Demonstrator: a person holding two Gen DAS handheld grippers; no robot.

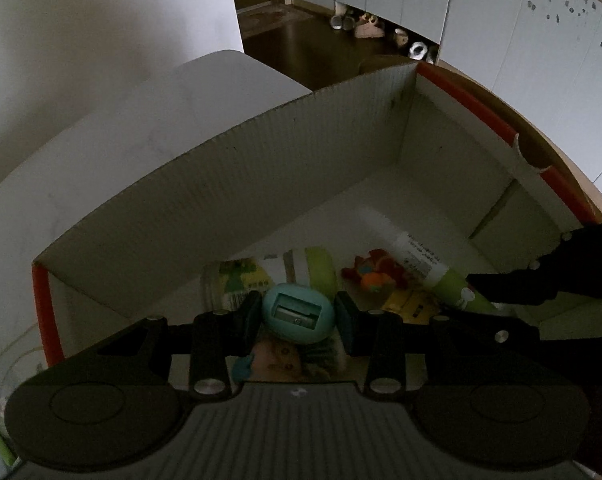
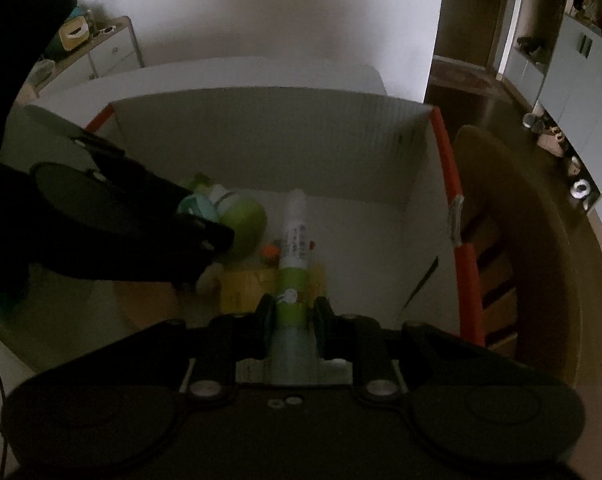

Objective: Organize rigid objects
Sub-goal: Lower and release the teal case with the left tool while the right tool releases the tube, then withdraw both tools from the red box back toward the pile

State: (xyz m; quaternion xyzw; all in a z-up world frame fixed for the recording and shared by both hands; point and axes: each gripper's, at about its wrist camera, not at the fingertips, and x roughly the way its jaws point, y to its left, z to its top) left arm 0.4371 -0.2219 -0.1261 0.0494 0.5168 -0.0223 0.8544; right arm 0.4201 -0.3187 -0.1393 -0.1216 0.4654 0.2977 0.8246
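My left gripper (image 1: 297, 316) is shut on a teal egg-shaped pencil sharpener (image 1: 298, 317) and holds it over the open white cardboard box (image 1: 229, 188). My right gripper (image 2: 291, 320) is shut on a green and white tube (image 2: 293, 264) that points into the same box; the tube also shows in the left wrist view (image 1: 433, 264). In the box lie a green-labelled white bottle (image 1: 257, 276), an orange and red toy (image 1: 375, 272) and a yellow pack (image 1: 411, 306). The left gripper (image 2: 189, 216) with the sharpener shows at the left of the right wrist view.
The box has red edge strips (image 2: 447, 152) and stands on a round wooden table (image 2: 597, 280). A wooden chair (image 2: 497, 264) stands to its right. A white wall stands behind, with dark floor, shoes (image 1: 365, 26) and white cabinets (image 1: 521, 48) beyond.
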